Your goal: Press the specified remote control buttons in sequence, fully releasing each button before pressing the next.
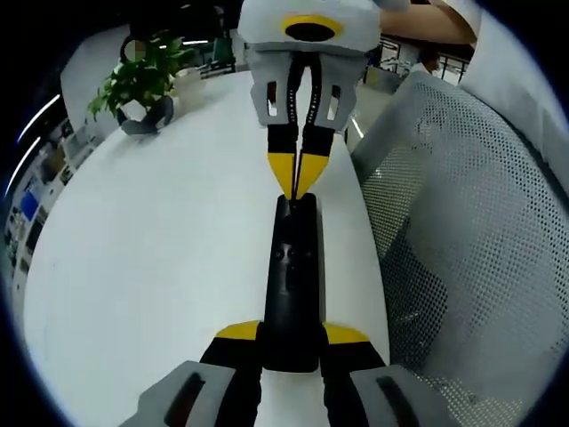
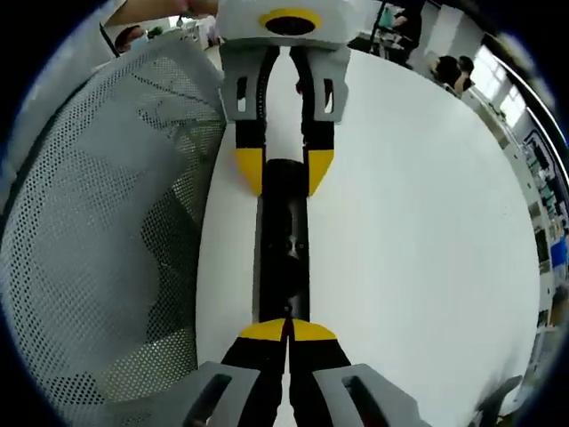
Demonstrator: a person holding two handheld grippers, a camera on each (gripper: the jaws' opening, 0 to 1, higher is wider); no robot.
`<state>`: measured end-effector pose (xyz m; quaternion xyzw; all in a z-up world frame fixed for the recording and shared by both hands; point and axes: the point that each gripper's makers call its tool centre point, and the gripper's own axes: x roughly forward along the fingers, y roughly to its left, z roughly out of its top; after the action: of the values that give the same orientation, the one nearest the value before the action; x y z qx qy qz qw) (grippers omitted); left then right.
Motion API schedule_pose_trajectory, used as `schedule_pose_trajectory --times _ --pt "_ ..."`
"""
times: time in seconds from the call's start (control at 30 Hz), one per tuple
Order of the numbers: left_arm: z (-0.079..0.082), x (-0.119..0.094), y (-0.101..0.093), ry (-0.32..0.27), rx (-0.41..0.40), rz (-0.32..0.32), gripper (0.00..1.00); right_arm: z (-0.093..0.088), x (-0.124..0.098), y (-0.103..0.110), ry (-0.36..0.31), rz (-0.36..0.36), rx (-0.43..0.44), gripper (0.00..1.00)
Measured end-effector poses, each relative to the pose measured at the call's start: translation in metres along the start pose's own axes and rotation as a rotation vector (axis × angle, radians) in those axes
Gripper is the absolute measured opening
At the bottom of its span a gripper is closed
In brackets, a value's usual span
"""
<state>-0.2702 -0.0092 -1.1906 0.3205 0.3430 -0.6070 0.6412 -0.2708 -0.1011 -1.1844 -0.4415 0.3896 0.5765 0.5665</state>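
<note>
My left gripper [image 1: 289, 342] clamps the near end of the remote [image 1: 291, 276] on the white worktop [image 1: 151, 258]; the right gripper [image 2: 286, 331], jaws closed, touches its far end – I'd press straight down, then lift fully clear – button labels unreadable, mesh chair [image 1: 462, 231] beyond

White table [image 1: 160, 258]; potted plant [image 1: 142, 89] far left of left gripper; grey mesh chair [image 1: 462, 231] on its right.
</note>
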Motion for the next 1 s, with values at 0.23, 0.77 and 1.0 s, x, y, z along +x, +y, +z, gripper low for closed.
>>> schedule_pose_trajectory --times 0.23,0.77,1.0 --pt "0.001 0.0 0.0 -0.026 -0.009 0.003 0.24 0.0 -0.002 -0.003 -0.109 -0.019 0.138 0.0" --pt "0.001 0.0 0.0 -0.023 -0.01 0.003 0.24 0.01 -0.001 -0.003 -0.152 -0.018 0.113 0.0" --pt "0.001 0.0 0.0 -0.05 0.005 -0.003 0.24 0.01 0.001 -0.002 -0.108 -0.027 0.064 0.0"
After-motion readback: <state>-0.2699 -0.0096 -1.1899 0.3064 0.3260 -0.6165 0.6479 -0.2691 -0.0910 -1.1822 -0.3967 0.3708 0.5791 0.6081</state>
